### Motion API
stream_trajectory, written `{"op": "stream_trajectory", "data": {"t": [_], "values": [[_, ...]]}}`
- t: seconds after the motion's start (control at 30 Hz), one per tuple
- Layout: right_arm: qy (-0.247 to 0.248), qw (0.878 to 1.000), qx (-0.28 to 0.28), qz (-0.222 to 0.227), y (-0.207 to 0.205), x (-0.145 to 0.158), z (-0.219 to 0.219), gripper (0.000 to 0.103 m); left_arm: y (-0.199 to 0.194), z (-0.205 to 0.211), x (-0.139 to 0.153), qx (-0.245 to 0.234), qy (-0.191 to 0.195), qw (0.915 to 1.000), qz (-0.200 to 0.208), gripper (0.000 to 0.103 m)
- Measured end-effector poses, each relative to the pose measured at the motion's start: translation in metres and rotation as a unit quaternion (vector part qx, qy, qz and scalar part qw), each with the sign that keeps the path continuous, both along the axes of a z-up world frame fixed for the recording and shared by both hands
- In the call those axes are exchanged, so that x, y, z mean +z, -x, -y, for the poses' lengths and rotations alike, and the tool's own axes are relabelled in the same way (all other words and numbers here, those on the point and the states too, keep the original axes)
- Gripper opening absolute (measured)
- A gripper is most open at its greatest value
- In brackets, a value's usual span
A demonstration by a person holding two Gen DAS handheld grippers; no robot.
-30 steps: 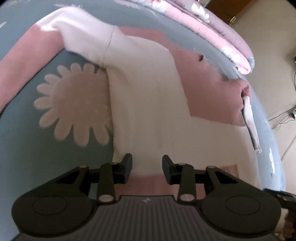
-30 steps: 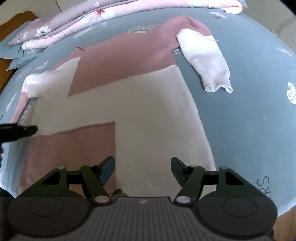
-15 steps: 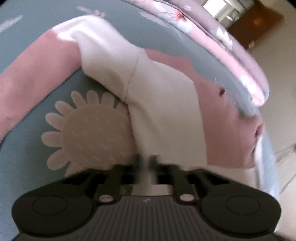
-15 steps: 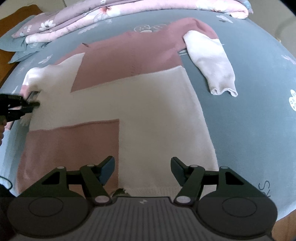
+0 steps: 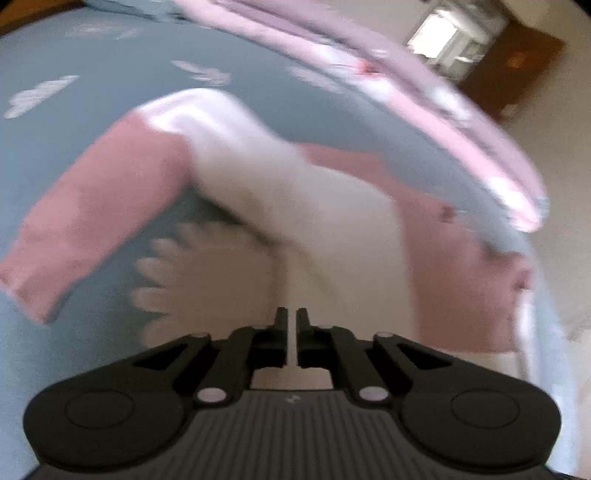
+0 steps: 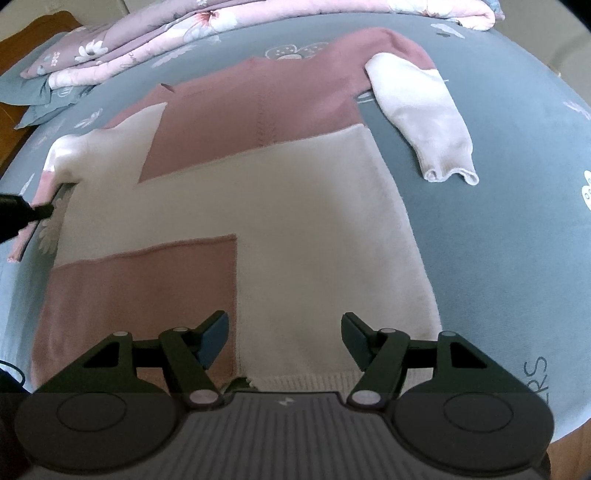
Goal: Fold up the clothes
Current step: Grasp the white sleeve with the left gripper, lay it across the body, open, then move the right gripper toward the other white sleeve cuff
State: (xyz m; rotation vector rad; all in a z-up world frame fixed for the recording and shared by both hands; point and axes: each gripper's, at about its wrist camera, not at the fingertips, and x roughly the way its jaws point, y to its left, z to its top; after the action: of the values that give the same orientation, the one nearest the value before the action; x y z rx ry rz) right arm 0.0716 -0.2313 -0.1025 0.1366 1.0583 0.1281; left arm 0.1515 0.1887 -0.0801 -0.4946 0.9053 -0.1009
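- Left wrist view: the left tool is pressed almost together at the white side edge of the sweater; pinched cloth cannot be told. A pink sleeve is spread leftward.
- Right wrist view: the sweater is laid flat on the bed, neck pointed away. The right tool is spread above the hem. A folded quilt is laid behind.

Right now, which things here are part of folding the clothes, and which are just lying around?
Part of the job:
- pink and white sweater, spread flat on the bed
- left gripper, fingers nearly shut at the sweater's side edge
- right gripper, open over the hem

Just lying about:
- folded floral quilt
- blue bedsheet
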Motion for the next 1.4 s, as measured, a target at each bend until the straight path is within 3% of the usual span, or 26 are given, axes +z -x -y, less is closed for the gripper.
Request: {"op": "stream_trajectory", "data": {"t": [0.07,0.2,0.27,0.43,0.57,0.67,0.77,0.83,0.97,1.07,1.2,1.27,1.4], "values": [[-0.002,1.0,0.002,-0.002,-0.001,-0.001,-0.002,0.072,-0.004,0.015,-0.001,-0.037,0.006,0.9993,0.003,0.021],[0.0,1.0,0.006,0.001,0.002,0.002,-0.005,0.072,-0.01,0.029,-0.022,-0.04,-0.024,0.9977,-0.049,0.024],[0.002,1.0,0.006,0.003,0.004,0.004,-0.004,0.073,-0.005,0.025,-0.031,-0.031,-0.049,0.9966,-0.059,0.013],[-0.004,1.0,-0.008,0.006,0.003,0.004,0.004,0.073,0.0,0.022,-0.023,-0.043,-0.061,0.9936,-0.085,0.012],[-0.01,1.0,-0.014,0.009,0.003,0.003,0.006,0.073,-0.007,0.042,-0.003,-0.09,-0.071,0.992,-0.053,0.045],[-0.008,1.0,-0.015,0.011,0.003,0.004,0.006,0.073,-0.017,0.058,-0.005,-0.109,-0.067,0.9906,-0.049,0.045],[-0.003,1.0,-0.016,0.015,0.004,0.007,0.009,0.073,-0.019,0.063,-0.02,-0.104,-0.094,0.9872,-0.076,0.044],[0.002,1.0,-0.021,0.016,0.004,0.008,0.014,0.073,-0.014,0.058,-0.023,-0.104,-0.098,0.9873,-0.069,0.048],[0.009,0.999,-0.042,0.02,-0.001,0.006,0.03,0.073,-0.005,0.049,-0.012,-0.084,-0.088,0.989,-0.084,0.044],[0.018,0.997,-0.065,0.046,-0.01,0.008,0.048,0.073,0.01,0.053,0.0,-0.104,-0.059,0.9897,-0.079,0.053],[0.031,0.993,-0.09,0.075,-0.031,0.004,0.072,0.073,0.029,0.074,-0.002,-0.142,-0.073,0.9825,-0.096,0.054],[0.03,0.993,-0.087,0.08,-0.043,-0.003,0.079,0.07,0.038,0.085,-0.008,-0.163,-0.076,0.9772,-0.113,0.054],[0.016,0.995,-0.068,0.066,-0.06,-0.023,0.083,0.051,0.056,0.096,-0.016,-0.183,-0.093,0.9716,-0.118,0.055]]}}
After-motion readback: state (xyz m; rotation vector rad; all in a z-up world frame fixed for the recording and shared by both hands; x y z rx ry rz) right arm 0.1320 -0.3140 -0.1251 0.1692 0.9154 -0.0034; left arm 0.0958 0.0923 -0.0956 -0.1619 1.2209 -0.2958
